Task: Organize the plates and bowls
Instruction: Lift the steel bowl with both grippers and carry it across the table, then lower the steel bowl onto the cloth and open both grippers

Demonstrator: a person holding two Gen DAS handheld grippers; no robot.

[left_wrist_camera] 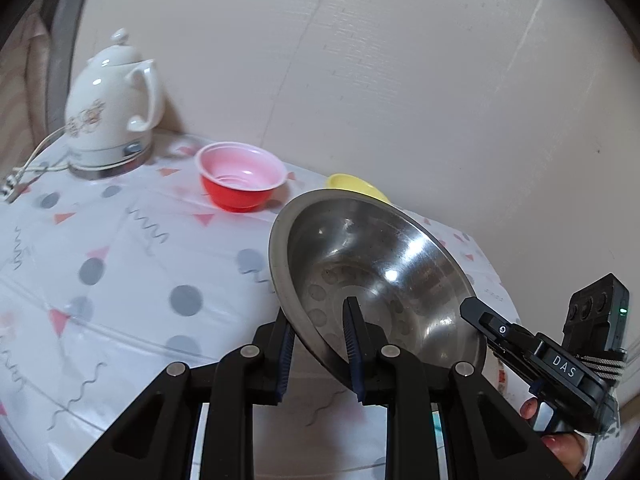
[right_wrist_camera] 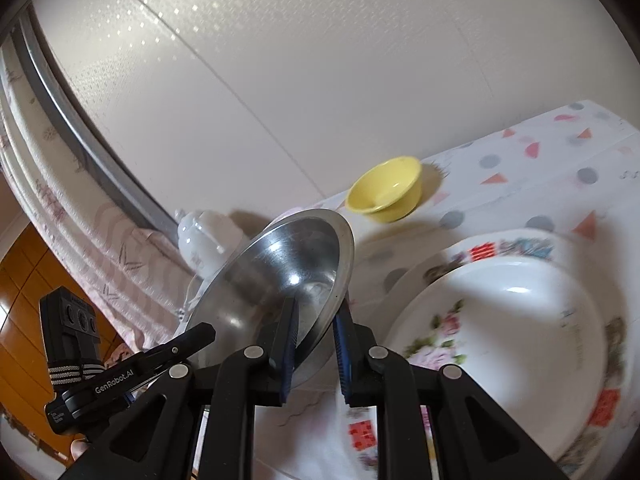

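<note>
Both grippers pinch the stainless steel bowl (left_wrist_camera: pixel 372 280) by opposite rims — left gripper (left_wrist_camera: pixel 320 354) at its 7 o'clock, right gripper (right_wrist_camera: pixel 316 348) at its 5 — holding it tilted above the tablecloth (left_wrist_camera: pixel 120 264), probably to steady it for nesting in the floral enamel basin (right_wrist_camera: pixel 520 344).

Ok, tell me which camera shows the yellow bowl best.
The right wrist view: the yellow bowl sits whole on the patterned tablecloth, rim and inside visible. In the left wrist view only a sliver of it shows behind the steel bowl.
</note>
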